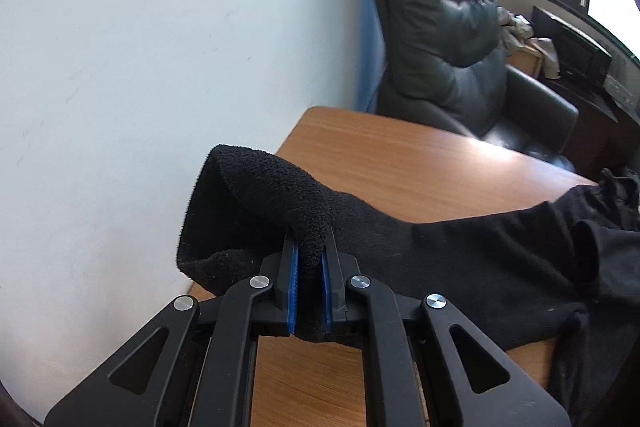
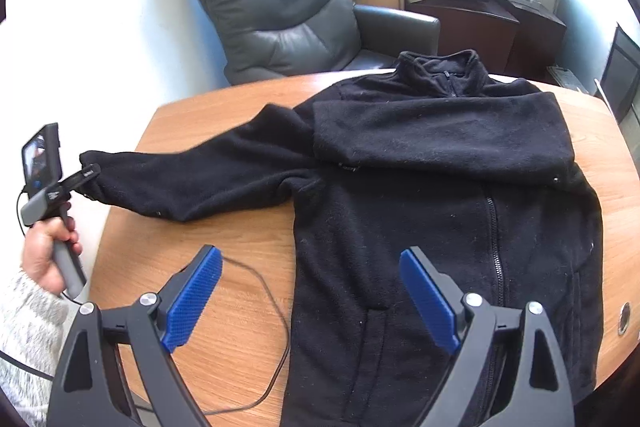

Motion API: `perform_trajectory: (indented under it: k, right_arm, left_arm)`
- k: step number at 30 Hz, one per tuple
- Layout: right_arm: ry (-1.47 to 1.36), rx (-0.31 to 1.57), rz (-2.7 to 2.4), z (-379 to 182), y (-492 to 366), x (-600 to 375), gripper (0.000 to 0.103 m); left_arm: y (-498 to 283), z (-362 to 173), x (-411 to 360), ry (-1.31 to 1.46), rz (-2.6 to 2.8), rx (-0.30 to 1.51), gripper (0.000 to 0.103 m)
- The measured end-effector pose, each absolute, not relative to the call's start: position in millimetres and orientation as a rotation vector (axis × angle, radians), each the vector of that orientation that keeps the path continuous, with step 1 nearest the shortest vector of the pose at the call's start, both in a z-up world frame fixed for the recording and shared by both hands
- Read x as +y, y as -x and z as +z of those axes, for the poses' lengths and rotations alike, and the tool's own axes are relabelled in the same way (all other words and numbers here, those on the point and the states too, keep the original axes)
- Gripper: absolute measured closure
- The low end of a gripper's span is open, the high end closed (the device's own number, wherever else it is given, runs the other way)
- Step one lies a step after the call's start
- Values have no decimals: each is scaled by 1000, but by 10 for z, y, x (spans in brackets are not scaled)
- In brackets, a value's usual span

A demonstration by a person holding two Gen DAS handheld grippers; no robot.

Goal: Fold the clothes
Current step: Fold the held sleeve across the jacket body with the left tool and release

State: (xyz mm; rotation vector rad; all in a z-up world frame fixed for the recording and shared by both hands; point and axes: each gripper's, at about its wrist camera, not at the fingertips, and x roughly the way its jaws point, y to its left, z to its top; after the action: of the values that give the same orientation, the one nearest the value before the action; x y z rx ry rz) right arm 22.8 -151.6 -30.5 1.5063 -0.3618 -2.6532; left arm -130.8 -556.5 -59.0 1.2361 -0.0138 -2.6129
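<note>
Jacket (image 2: 440,187) flat on table (image 2: 240,239); cuff (image 1: 280,187) pinched in left claw (image 1: 309,267).

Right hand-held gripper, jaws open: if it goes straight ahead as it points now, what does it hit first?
Most likely the black fleece jacket lying flat on the wooden table. The right hand-held gripper is aimed at its lower body, left of the zipper. Depth is uncertain.
</note>
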Motion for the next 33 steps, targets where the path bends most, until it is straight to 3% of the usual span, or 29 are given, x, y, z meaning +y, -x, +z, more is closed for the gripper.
perform_trajectory:
  k: [12, 16, 24, 33]
  right_arm:
    - [-1359, -720, -2736, -313, -764, -561, 9]
    - [-1281, -749, -2699, -378, -886, -200, 9]
    - [-1184, -738, -2581, -543, -919, 849, 9]
    - [-1217, -866, -2573, -819, -886, 1907, 9]
  left_arm:
    - [1380, 1040, -3054, -1292, -3079, -78, 95]
    - [1442, 1277, -2040, -1308, -3139, -147, 95]
    - [1526, 967, -62, -1419, -3114, -284, 95]
    - [1608, -289, 1408, -1656, -2987, -494, 95]
